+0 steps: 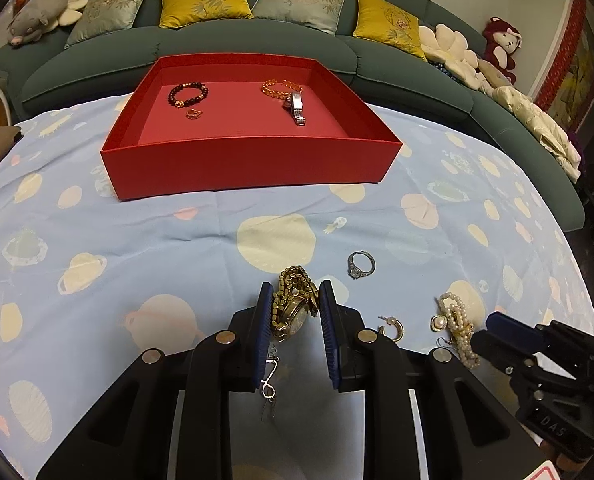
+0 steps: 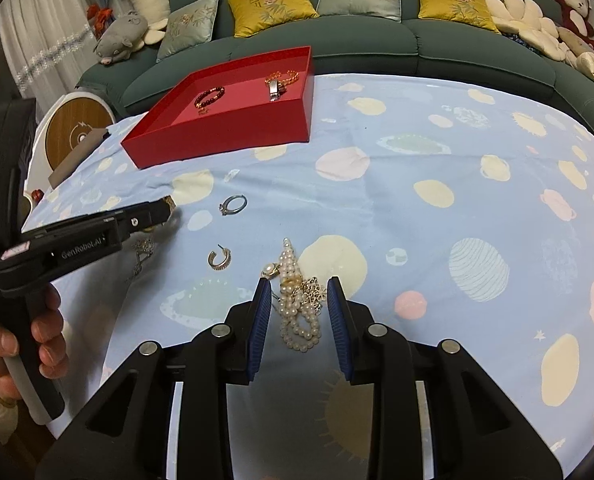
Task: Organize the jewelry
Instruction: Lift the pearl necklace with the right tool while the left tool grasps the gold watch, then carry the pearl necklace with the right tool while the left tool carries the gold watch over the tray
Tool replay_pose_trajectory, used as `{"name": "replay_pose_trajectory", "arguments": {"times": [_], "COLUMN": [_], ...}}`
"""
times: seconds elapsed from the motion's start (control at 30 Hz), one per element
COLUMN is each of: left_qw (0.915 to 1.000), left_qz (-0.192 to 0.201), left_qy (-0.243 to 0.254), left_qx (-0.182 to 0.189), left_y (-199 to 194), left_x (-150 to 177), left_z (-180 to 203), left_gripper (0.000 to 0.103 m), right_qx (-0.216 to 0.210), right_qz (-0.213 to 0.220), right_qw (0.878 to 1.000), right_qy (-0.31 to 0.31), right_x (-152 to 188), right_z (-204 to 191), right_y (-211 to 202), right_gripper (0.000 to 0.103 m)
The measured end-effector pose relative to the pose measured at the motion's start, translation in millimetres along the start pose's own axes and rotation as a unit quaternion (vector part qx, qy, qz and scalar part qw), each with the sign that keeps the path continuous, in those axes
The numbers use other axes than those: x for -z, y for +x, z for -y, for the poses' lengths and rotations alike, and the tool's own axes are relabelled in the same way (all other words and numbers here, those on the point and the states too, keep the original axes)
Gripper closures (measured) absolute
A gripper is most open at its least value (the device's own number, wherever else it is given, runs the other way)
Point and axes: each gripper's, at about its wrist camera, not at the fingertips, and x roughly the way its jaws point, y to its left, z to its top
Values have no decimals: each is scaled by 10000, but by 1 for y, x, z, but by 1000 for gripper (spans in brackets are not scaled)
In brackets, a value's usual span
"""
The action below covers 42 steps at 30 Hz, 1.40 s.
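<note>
My left gripper is shut on a gold watch, which stands between its blue pads just over the cloth. A thin silver chain lies under it. My right gripper is open around a pearl strand with a gold chain, both lying on the cloth. A silver ring, a gold hoop earring and a pearl earring lie loose nearby. The red tray holds a dark bead bracelet, an amber bracelet, a silver watch and a gold ring.
A blue planet-print cloth covers the table. A green sofa with cushions and soft toys runs behind it. A round wooden item stands off the table's left edge.
</note>
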Motion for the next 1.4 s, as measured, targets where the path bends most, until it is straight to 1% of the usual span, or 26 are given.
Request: {"name": "replay_pose_trajectory", "arguments": {"times": [0.1, 0.2, 0.37, 0.4, 0.43, 0.47, 0.53, 0.57, 0.63, 0.7, 0.8, 0.9, 0.97, 1.07, 1.17, 1.4], "left_qw": [10000, 9999, 9997, 9997, 9997, 9997, 9997, 9997, 9997, 9996, 9996, 9995, 9995, 9994, 9994, 9985], "left_qz": [5, 0, -14, -20, -29, -40, -45, -41, -24, 3, 45, 58, 68, 75, 107, 292], "left_qy": [-16, -33, 9, 18, 24, 24, 7, -6, -36, -71, -112, -150, -155, -144, -122, -76], "left_qx": [52, 123, 224, 232, 240, 246, 249, 248, 250, 256, 258, 270, 277, 290, 318, 455], "left_y": [-5, -10, -16, -17, -17, -17, -19, -19, -21, -23, -25, -27, -28, -29, -31, -48], "left_x": [0, 1, 3, 4, 4, 5, 5, 5, 5, 4, 2, 1, 1, 1, 1, -3], "left_z": [1, 1, 4, 5, 6, 6, 6, 5, 4, 2, 0, -2, -2, -2, -1, -1], "left_gripper": [83, 83, 83, 83, 83, 83, 83, 83, 83, 83, 83, 83, 83, 83, 83, 83], "right_qx": [-60, -14, 25, 16, -20, -75, -77, -154, -495, -872, -1279, -1676, -1868, -1794, -1719, -1534], "right_qz": [-67, -70, -96, -112, -172, -285, -271, -280, -306, -358, -362, -285, -132, 173, 386, 677], "right_qw": [9999, 9997, 9997, 9997, 9997, 9994, 9994, 9993, 9983, 9954, 9906, 9836, 9787, 9792, 9791, 9817], "right_qy": [-84, -225, -211, -193, -179, -162, -184, -179, -6, 149, 320, 608, 839, 930, 1016, 903], "right_x": [5, 8, 9, 9, 10, 11, 14, 14, 14, 15, 16, 13, 8, -3, -11, -25], "right_z": [-6, -11, -9, -9, -8, -8, -9, -10, -9, -8, -9, -5, 1, 9, 15, 14], "right_y": [2, 3, 6, 6, 8, 12, 12, 11, 9, 8, 4, -2, -9, -23, -31, -43], "right_gripper": [74, 75, 75, 77, 84, 89, 93, 94, 95, 95, 95, 95, 95, 95, 95, 96]}}
